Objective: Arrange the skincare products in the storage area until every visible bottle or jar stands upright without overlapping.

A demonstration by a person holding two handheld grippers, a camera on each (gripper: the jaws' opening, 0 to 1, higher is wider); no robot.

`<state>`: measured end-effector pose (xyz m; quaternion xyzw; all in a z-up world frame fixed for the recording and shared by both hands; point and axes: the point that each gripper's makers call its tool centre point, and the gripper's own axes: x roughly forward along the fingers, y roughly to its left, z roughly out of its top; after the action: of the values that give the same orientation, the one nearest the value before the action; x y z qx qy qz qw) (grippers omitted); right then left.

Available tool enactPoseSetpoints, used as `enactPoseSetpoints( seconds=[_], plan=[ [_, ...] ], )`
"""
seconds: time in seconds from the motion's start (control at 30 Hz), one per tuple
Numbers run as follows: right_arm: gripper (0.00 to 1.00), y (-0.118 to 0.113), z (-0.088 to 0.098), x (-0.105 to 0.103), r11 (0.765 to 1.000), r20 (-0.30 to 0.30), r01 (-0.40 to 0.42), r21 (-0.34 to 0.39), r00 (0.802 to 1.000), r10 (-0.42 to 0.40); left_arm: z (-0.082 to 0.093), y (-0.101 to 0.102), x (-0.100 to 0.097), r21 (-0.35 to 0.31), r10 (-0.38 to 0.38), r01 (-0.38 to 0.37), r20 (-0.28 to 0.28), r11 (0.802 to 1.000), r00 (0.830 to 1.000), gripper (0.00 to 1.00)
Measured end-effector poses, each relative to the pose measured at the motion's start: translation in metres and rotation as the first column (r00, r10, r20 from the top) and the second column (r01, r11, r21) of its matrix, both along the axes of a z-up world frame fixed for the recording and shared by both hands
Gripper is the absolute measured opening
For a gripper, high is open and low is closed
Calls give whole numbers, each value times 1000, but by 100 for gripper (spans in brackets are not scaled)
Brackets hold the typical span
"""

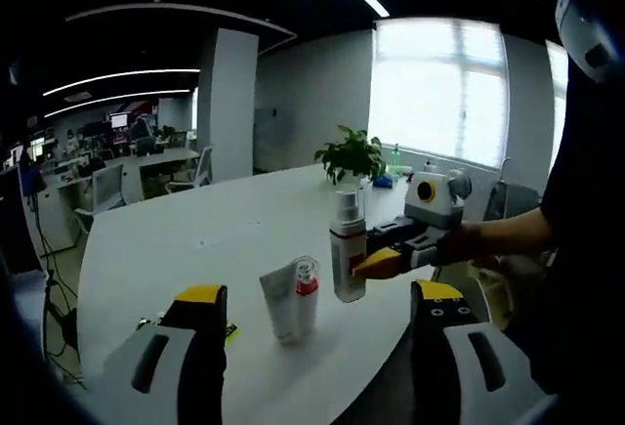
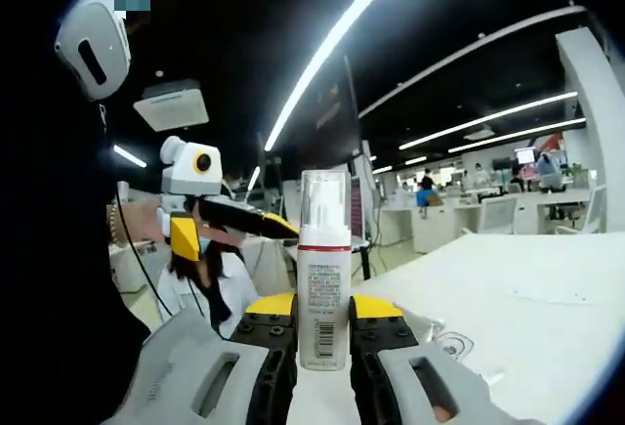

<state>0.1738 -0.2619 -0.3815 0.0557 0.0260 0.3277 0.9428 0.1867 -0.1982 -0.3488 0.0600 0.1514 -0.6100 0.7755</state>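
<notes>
Between the wide-spread fingers of the left gripper [image 1: 317, 310], in the left gripper view, a white tube [image 1: 283, 299] and a small red-banded bottle [image 1: 307, 293] stand upright on the white table [image 1: 176, 239], touching each other, with nothing held in that released gripper. Just beyond them and toward the right finger stands a tall pump bottle [image 1: 347, 247] with a clear cap, and the right gripper [image 1: 376, 262] reaches in from the right, its yellow-tipped fingers [image 1: 379, 264] closed on the bottle's lower body. A potted plant [image 1: 353, 156] sits farther back on the table. In the right gripper view, the same pump bottle [image 2: 323, 269] stands upright, clamped between the right gripper's [image 2: 323, 315] two fingers, while the left gripper [image 2: 210, 218] shows off to the left, apart from the bottle.
</notes>
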Motion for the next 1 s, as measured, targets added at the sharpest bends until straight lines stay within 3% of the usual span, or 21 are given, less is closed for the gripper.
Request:
enactPoseSetpoints(
  seconds=[0.2,0.47,0.73,1.0],
  plan=[
    [10,4,-22,3,998,6,-58,-15,998,58,-14,-2,0,-3,-7,7,-27,1000,1000,80],
    [10,-5,-69,12,987,-21,-132,-96,991,130,-33,-3,1,-6,15,-15,-70,1000,997,83],
    [10,4,-115,13,968,-72,-211,-134,977,203,-72,0,0,65,34,-27,-110,998,993,83],
    [10,2,-143,29,967,-79,-212,-145,976,202,-81,-12,0,99,26,-15,-109,995,994,87]
  ],
)
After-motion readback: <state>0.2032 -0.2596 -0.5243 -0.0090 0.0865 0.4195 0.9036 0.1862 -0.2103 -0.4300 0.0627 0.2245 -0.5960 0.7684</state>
